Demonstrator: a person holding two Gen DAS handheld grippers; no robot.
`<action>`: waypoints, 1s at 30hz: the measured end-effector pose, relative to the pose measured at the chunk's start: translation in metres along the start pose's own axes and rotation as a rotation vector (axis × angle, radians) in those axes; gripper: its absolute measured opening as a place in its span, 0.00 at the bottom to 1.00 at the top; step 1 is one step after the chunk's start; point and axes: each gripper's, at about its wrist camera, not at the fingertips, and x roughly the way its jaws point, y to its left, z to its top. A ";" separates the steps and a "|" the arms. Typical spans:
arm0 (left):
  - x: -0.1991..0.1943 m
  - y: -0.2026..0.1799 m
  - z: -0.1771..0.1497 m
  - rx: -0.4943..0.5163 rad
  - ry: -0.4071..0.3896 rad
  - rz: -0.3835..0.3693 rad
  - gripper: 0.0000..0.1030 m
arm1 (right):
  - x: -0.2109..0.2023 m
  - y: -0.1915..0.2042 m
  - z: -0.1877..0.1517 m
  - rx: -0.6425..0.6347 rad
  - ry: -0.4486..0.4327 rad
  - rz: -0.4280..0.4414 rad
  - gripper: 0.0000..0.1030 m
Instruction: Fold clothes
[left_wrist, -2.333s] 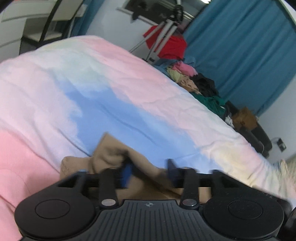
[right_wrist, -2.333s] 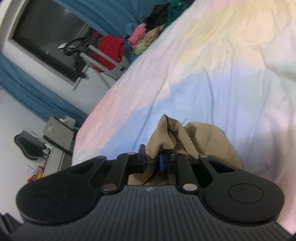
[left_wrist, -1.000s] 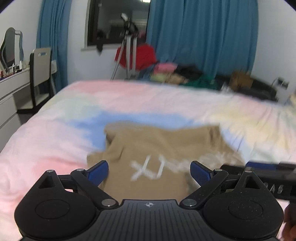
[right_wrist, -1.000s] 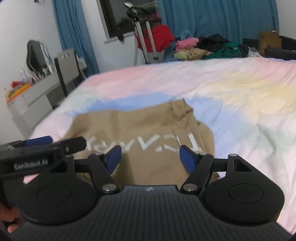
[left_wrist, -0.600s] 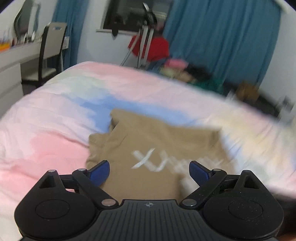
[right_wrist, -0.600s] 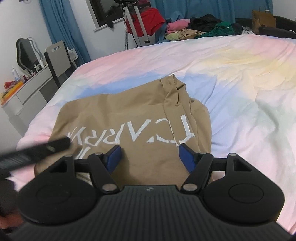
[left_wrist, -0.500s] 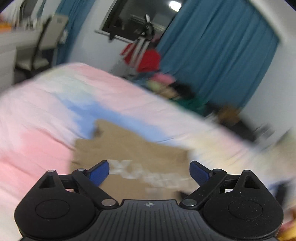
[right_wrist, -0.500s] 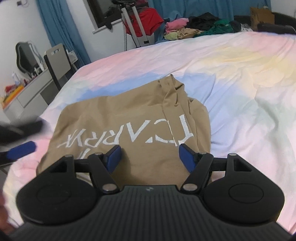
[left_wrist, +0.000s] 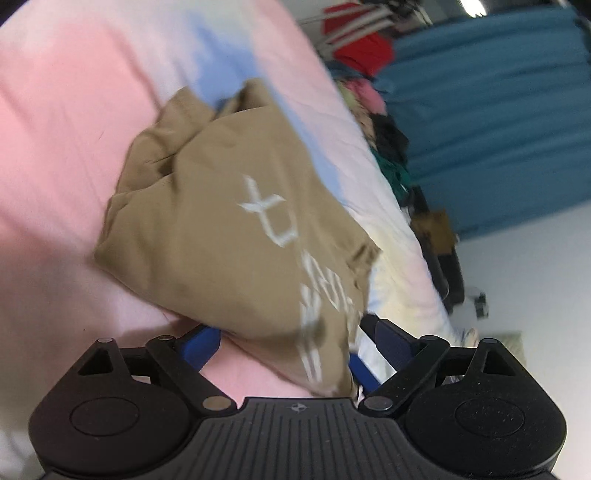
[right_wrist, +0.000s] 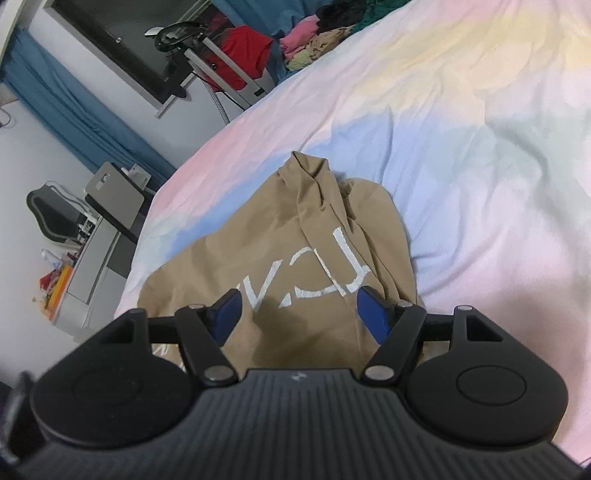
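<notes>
My left claw (left_wrist: 291, 341) was rolled sideways, spread wide, tan shirt (left_wrist: 236, 221) edge between its fingers, ungripped. My right claw (right_wrist: 300, 308) hovered wide apart above the shirt, holding nothing.

There is one tan shirt (left_wrist: 229, 236) (right_wrist: 295, 254) on one bed (left_wrist: 55, 110) (right_wrist: 480, 147). There are two grippers, left gripper (left_wrist: 295, 341) and right gripper (right_wrist: 301, 310). One pile of clothes (right_wrist: 314, 40) sits far back.

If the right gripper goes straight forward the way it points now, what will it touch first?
Most likely the tan shirt. The right gripper is open, and the shirt's printed part lies directly between and ahead of its fingers, on the bedsheet. How far off the cloth is cannot be judged.
</notes>
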 end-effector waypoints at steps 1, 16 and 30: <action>0.002 0.003 0.002 -0.011 0.000 0.005 0.77 | 0.000 -0.001 0.000 0.007 0.000 0.001 0.69; -0.008 0.015 0.016 -0.048 -0.101 0.068 0.62 | 0.003 -0.001 -0.001 0.022 -0.003 -0.008 0.69; -0.005 -0.004 0.014 0.070 -0.161 0.150 0.39 | -0.016 0.000 0.006 0.123 -0.053 0.102 0.71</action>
